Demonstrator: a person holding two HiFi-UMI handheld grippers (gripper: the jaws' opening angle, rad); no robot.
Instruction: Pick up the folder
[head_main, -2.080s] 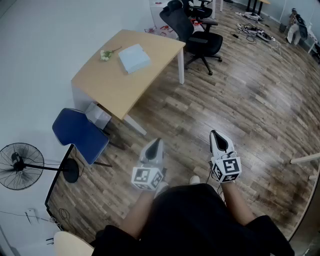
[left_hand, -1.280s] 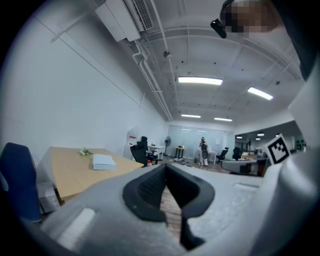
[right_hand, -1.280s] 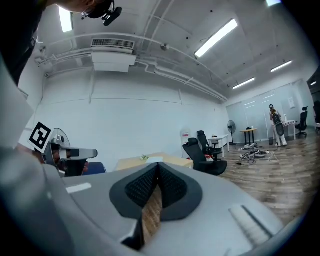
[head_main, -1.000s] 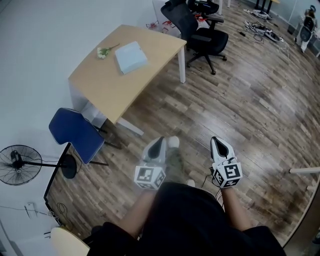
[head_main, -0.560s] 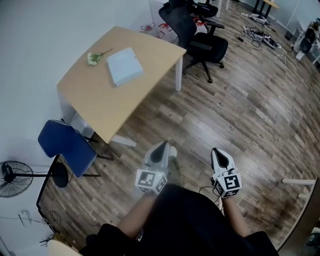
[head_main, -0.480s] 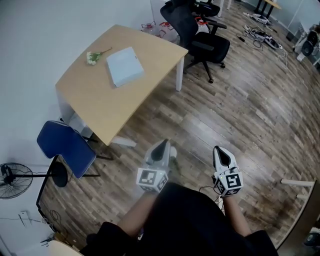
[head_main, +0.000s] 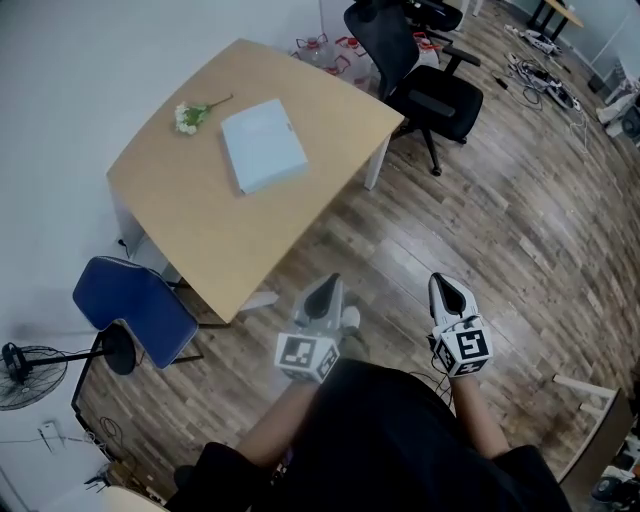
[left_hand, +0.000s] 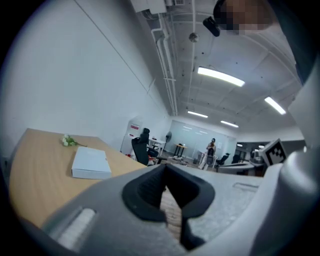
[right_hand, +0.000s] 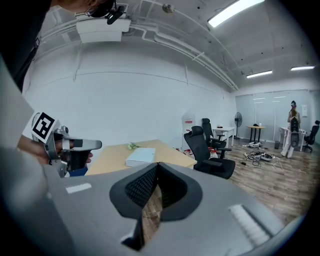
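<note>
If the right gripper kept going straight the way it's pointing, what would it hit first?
Probably the wooden table: the right gripper, shut and empty, lines up with its top near the pale folder, though depth is unclear.

The pale blue folder (head_main: 263, 146) lies flat and closed on the wooden table (head_main: 190, 215).

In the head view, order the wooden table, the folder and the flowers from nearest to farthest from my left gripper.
1. Wooden table: its near corner lies just left of the left gripper.
2. Folder: lying mid-table, farther up the picture.
3. Flowers: beyond the folder, by the table's far left edge near the wall.
</note>
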